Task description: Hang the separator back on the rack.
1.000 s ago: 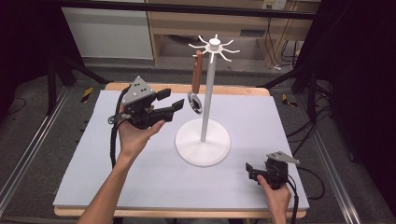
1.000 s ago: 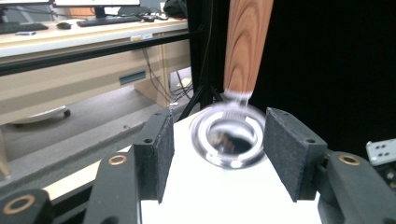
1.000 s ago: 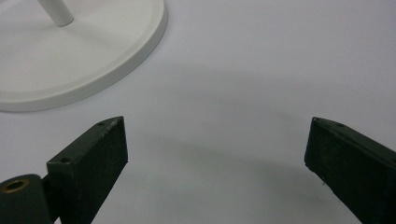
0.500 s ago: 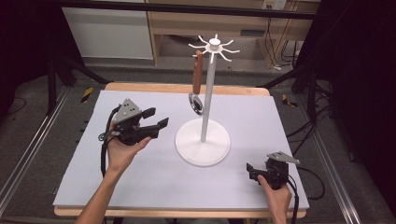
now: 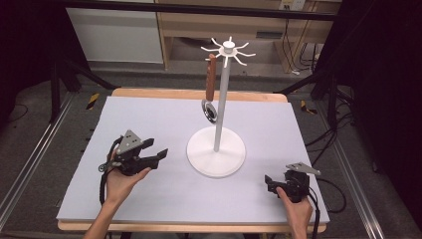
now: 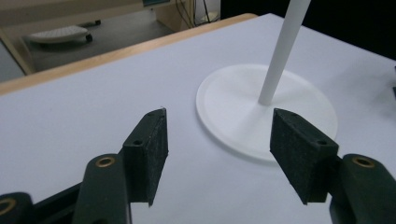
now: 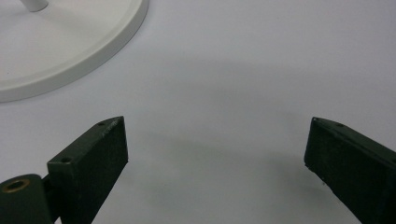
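A white hook stand (image 5: 216, 155) rises from its round base at the middle of the table. From one top hook hangs a utensil (image 5: 211, 79) with a brown handle and a metal head. My left gripper (image 5: 160, 154) is low over the mat, left of the base and pointing toward it. Its jaws have just been opening and nothing is between them. In the left gripper view, the left gripper (image 6: 217, 128) is open, with the stand base (image 6: 233, 112) just ahead. My right gripper (image 5: 268, 181) rests near the front right, and the right gripper (image 7: 217, 135) is open over bare mat, beside the stand base (image 7: 70, 42).
A pale mat (image 5: 149, 119) covers the wooden table (image 5: 199, 93). Dark stands and cables sit on the floor around the table, and a shelf unit is behind it.
My left gripper has dropped from beside the hanging utensil down and back to the left front of the mat, and its jaws stand wider. The right gripper has stayed put.
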{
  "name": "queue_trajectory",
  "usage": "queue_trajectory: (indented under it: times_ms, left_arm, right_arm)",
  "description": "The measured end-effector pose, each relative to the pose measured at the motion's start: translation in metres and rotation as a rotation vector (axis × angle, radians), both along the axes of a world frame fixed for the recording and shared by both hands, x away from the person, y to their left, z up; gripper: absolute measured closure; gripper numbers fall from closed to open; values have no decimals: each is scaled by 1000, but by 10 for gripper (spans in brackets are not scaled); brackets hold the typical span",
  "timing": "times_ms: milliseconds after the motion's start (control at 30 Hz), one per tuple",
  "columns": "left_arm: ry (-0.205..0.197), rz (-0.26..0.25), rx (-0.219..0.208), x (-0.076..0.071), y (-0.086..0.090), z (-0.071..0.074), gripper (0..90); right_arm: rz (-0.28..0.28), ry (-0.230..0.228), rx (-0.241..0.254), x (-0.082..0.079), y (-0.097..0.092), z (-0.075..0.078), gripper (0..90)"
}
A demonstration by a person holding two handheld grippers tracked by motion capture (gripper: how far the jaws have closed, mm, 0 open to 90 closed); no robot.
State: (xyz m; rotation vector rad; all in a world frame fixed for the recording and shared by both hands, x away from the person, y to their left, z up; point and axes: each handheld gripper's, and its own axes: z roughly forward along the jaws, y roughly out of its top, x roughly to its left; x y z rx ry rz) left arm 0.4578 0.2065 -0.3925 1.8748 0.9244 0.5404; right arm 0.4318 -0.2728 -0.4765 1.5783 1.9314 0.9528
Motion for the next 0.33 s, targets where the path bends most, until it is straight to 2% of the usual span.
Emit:
queue_trajectory:
  times_ms: [100, 333]
  left_arm:
    - [27, 26, -8, 0, 10, -14, 363]
    - [83, 95, 3, -4, 38, -44, 356]
  right_arm:
    - [-5, 10, -3, 1, 0, -1, 66]
    - [-7, 23, -8, 1, -1, -3, 66]
